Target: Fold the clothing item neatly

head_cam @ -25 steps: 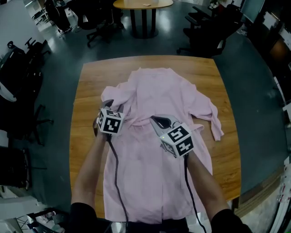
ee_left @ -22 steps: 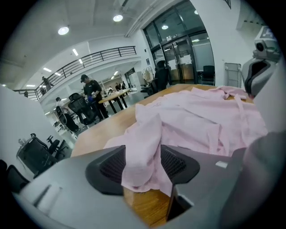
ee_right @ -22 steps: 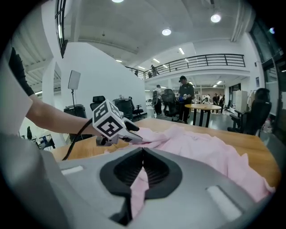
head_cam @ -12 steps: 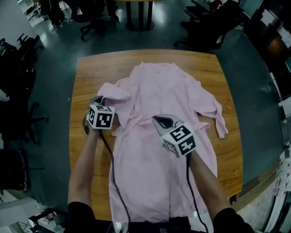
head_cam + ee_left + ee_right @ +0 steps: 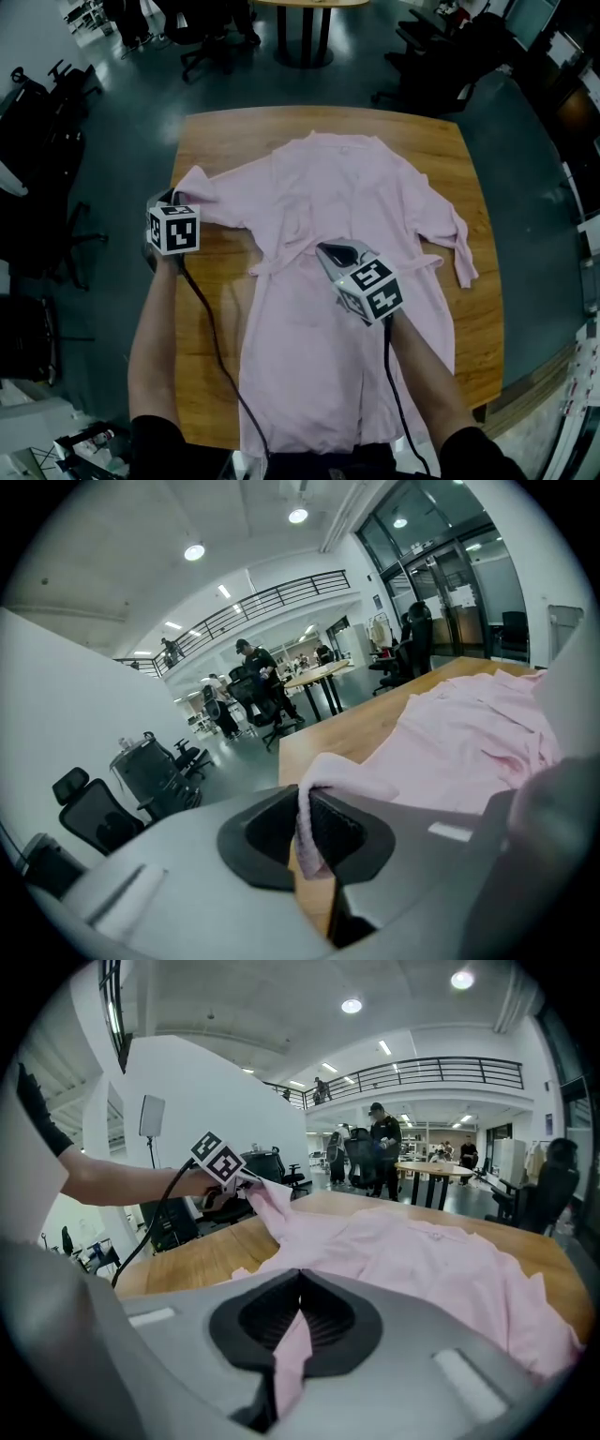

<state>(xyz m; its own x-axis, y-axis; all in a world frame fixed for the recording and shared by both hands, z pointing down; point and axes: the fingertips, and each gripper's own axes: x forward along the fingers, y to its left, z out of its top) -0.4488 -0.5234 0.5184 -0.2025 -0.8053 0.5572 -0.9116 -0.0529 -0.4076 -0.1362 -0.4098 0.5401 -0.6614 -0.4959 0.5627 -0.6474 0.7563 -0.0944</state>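
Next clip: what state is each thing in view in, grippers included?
Robe: spread open on the table, not yet folded.
Left-hand sleeve: stretched out sideways, its end clamped.
Right-hand sleeve: loose, bent down beside the body.
Left gripper: jaws have just been closing, now shut on the left-hand sleeve's end.
Right gripper: shut on a narrow strip of the robe.

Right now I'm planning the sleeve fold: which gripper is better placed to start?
Left, probably: the left gripper has just closed its jaws on the sleeve cuff of the pink cloth garment; the right gripper pinches a fabric strip mid-garment.
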